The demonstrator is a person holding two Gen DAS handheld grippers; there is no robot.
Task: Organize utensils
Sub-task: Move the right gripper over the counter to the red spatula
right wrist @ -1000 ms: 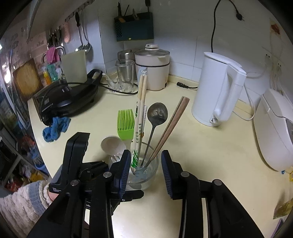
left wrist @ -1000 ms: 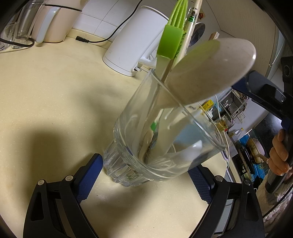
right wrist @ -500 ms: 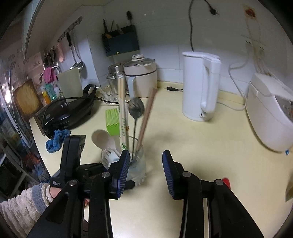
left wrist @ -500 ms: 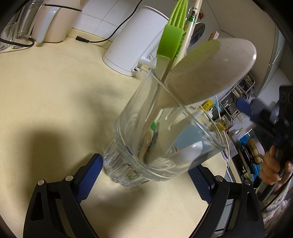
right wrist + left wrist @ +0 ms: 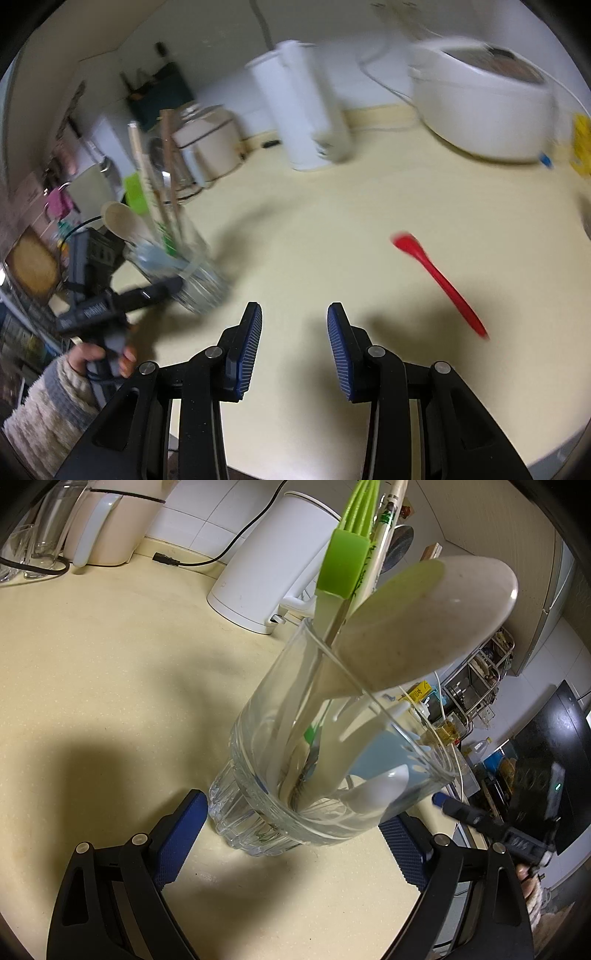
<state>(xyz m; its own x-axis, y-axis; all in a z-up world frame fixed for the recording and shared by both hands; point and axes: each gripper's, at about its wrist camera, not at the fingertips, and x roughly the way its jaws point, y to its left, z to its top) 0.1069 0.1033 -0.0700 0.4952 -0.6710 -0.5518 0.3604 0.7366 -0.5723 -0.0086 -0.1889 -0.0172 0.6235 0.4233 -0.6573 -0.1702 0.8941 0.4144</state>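
1. Glass tumbler [image 5: 295,782]: centre of the left wrist view, upright on the cream countertop [image 5: 92,672], packed with utensils. Blurred at left in the right wrist view.
2. Contents of tumbler: pale wooden spoon [image 5: 424,620], bowl upward at upper right of the left wrist view; green silicone brush [image 5: 345,565]; wrapped chopsticks [image 5: 384,528] at top centre; white plastic spoon [image 5: 380,786] low inside the glass.
3. Left gripper [image 5: 291,827]: bottom of the left wrist view, blue pads flanking the base of the tumbler on both sides; contact with the glass not discernible, so grip or no grip cannot be told.
4. Right gripper [image 5: 294,347]: bottom centre of the right wrist view, jaws parted, nothing between the pads, bare countertop beyond.
5. Red spatula [image 5: 439,280]: right of centre in the right wrist view, flat on the countertop, head toward upper left, handle toward lower right, well apart from the tumbler.
6. White kettle [image 5: 306,107]: top centre of the right wrist view, blurred.
7. White rice cooker [image 5: 480,103]: upper right, against the wall.
8. Hand [image 5: 103,362] with knitted sleeve: lower left of the right wrist view, on the handle of the left gripper.
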